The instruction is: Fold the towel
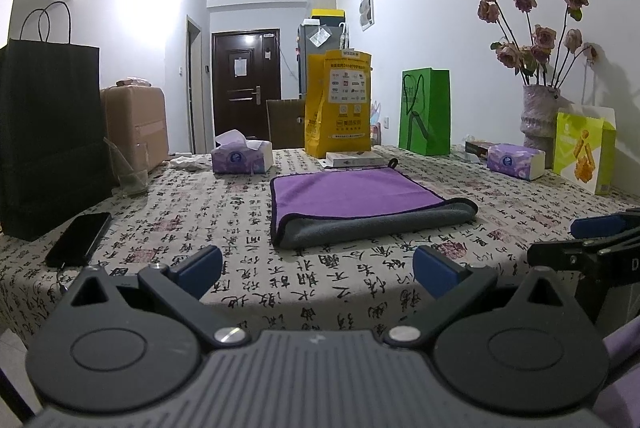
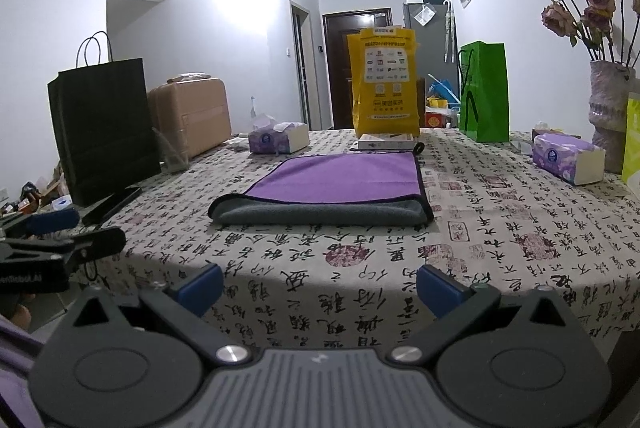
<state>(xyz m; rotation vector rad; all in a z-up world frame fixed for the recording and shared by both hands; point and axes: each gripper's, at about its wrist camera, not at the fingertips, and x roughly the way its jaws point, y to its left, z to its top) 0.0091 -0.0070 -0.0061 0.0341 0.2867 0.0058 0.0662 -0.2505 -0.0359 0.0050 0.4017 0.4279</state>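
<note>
in the left wrist view we see the left gripper (image 1: 318,270) at the near table edge with its two blue-padded fingers (image 1: 200,266) spread wide and nothing between them. the towel (image 1: 360,202) lies flat on the calligraphy-print tablecloth (image 1: 224,212), well ahead of the fingers and apart from them; it is folded over, purple side up, with the grey underside showing along the rolled near edge. a black phone (image 1: 78,238) rests on the cloth to the left, just in front of a black paper bag (image 1: 48,132). a tissue box (image 1: 242,156) sits behind the towel to the left, a yellow bag (image 1: 338,104) and a green bag (image 1: 426,110) stand beyond it, and a vase of dried roses (image 1: 538,116) stands at the right by the wall. the right gripper (image 1: 592,240) enters at the right edge, beside the table rim. in the right wrist view we see the right gripper (image 2: 320,288) with its jaws equally wide apart and empty, held above the near part of the tablecloth (image 2: 500,228). the towel (image 2: 332,188) lies ahead, slightly left of centre, untouched by either tool, its small hanging loop at the far right corner. the left gripper (image 2: 60,240) shows at the left edge, its blue pads apart. the black paper bag (image 2: 104,132) and a tan suitcase (image 2: 192,114) stand at the left.
</note>
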